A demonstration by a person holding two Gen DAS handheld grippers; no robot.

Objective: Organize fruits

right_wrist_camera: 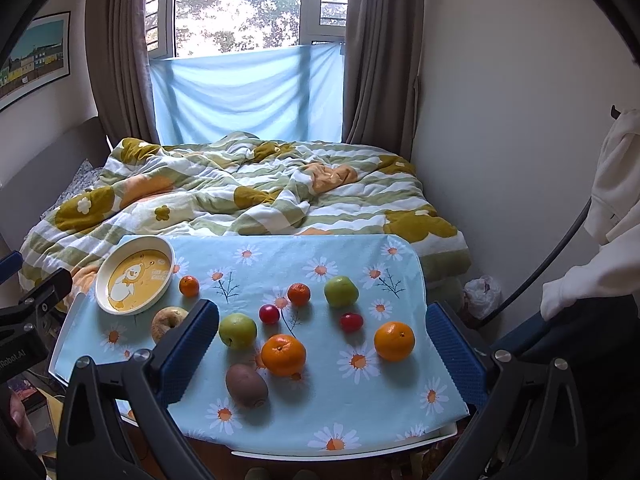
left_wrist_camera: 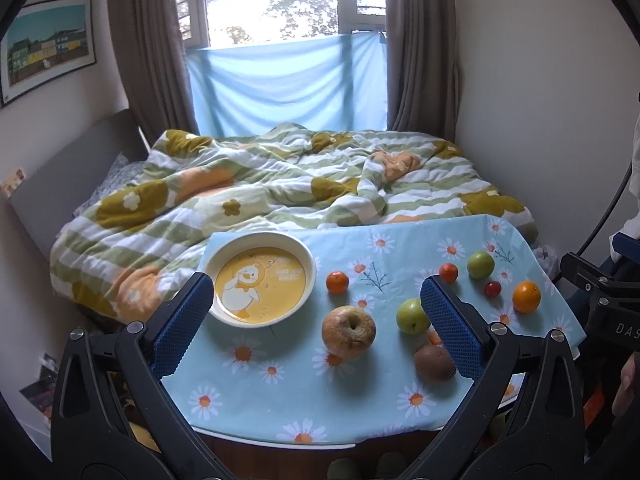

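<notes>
Currently: both tongs, left tongs (left_wrist_camera: 316, 300) and right tongs (right_wrist_camera: 322, 328), spread apart, empty | apple (left_wrist_camera: 348, 332): firm, heavyish, round, likely rolls | grip across widest middle | plate (left_wrist_camera: 260, 236) unfilled

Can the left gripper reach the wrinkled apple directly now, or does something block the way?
Probably yes. The left gripper is open and holds nothing, and the wrinkled apple lies between its fingers' lines with bare cloth in front. The plate and green apple sit apart from it.

Both wrist views face the bed (left_wrist_camera: 280, 184) across the shared fruit table (right_wrist_camera: 280, 412).
</notes>
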